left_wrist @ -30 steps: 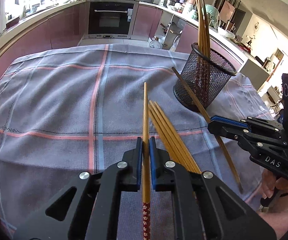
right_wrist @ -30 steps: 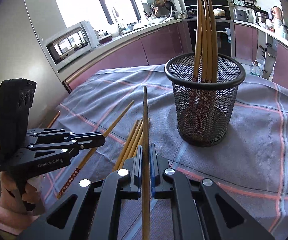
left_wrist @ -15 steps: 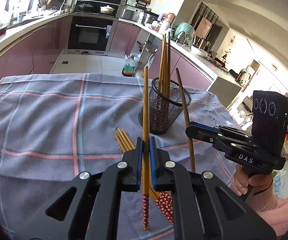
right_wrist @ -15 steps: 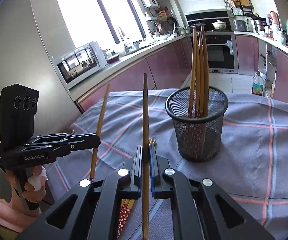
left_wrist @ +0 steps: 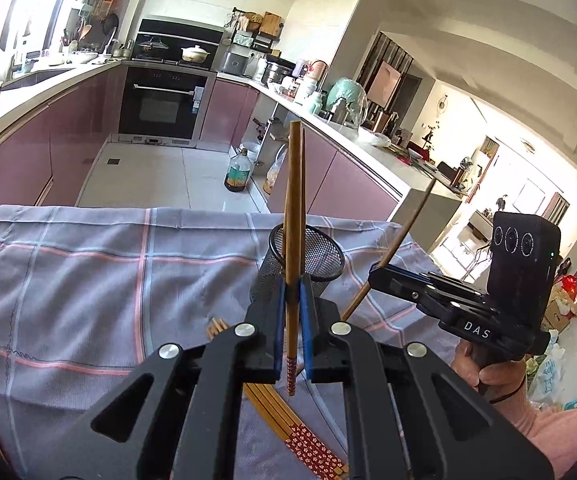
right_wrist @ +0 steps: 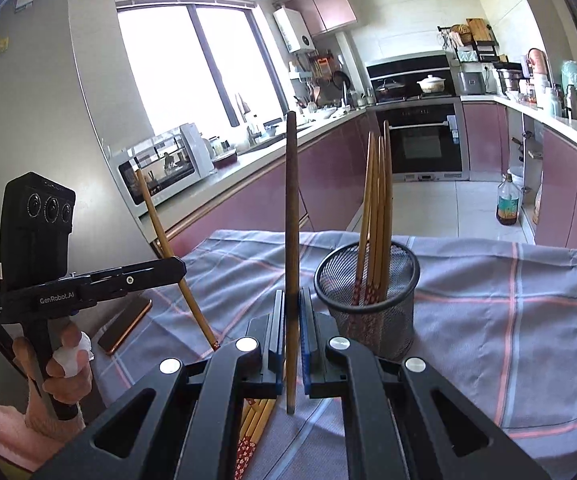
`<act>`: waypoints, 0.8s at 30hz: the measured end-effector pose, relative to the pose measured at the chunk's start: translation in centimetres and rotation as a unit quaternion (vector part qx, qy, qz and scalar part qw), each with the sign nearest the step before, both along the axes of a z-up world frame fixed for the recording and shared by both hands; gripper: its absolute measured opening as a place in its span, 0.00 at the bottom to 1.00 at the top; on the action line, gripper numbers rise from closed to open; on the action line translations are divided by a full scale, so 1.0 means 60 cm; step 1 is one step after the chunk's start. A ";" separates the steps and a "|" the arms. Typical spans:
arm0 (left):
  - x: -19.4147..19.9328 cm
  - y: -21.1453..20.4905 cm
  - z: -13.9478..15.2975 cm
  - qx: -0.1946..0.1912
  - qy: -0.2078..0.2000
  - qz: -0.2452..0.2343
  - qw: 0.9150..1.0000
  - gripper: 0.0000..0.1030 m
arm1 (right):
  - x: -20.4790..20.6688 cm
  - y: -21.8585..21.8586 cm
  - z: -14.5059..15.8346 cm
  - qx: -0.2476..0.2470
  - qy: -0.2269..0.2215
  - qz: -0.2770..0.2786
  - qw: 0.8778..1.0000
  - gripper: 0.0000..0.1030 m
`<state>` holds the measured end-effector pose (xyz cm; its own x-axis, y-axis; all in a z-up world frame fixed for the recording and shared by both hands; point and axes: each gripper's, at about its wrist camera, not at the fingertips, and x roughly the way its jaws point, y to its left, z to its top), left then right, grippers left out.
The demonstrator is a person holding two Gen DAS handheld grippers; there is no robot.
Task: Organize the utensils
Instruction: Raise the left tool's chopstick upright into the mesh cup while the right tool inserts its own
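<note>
Both tongs had lifted since a second ago: the chopsticks that lay flat on the cloth were now raised clear of it and tipped upright. The left tongs (left_wrist: 290,320) were clamped on one chopstick (left_wrist: 293,220), its patterned end hanging down and its plain end up. The right tongs (right_wrist: 290,332) were clamped on another chopstick (right_wrist: 291,220), held just as upright. From the right camera the left tongs (right_wrist: 176,270) showed off to the side, their stick slanting, well short of the cup.

So where did the job stand? The mesh cup (right_wrist: 366,300) stood on the cloth-covered desk (right_wrist: 508,300) with several chopsticks already standing inside it, patterned ends down. That part looked done. Two more were in the air, both near the cup but not yet over its rim. A loose bundle (left_wrist: 288,428) lay on the cloth below the tongs, waiting its turn; exactly how many was hard to count. A phone (right_wrist: 124,326) lay beside the left hand, not part of this. By my reckoning, somewhere around halfway, with several trips left.
</note>
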<state>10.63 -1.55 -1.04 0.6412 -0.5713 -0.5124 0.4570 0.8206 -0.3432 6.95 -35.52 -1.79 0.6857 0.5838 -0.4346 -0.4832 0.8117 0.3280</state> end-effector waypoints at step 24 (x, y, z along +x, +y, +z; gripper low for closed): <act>0.070 -0.039 0.103 -0.010 -0.066 -0.001 0.998 0.07 | 0.019 -0.053 0.096 -0.006 -0.090 -0.039 0.995 0.05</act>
<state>14.84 -3.87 5.16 0.7006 -0.5821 -0.4127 0.5010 0.8131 -0.2963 8.11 -38.68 3.99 0.7962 0.5210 -0.3076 -0.4682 0.8526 0.2321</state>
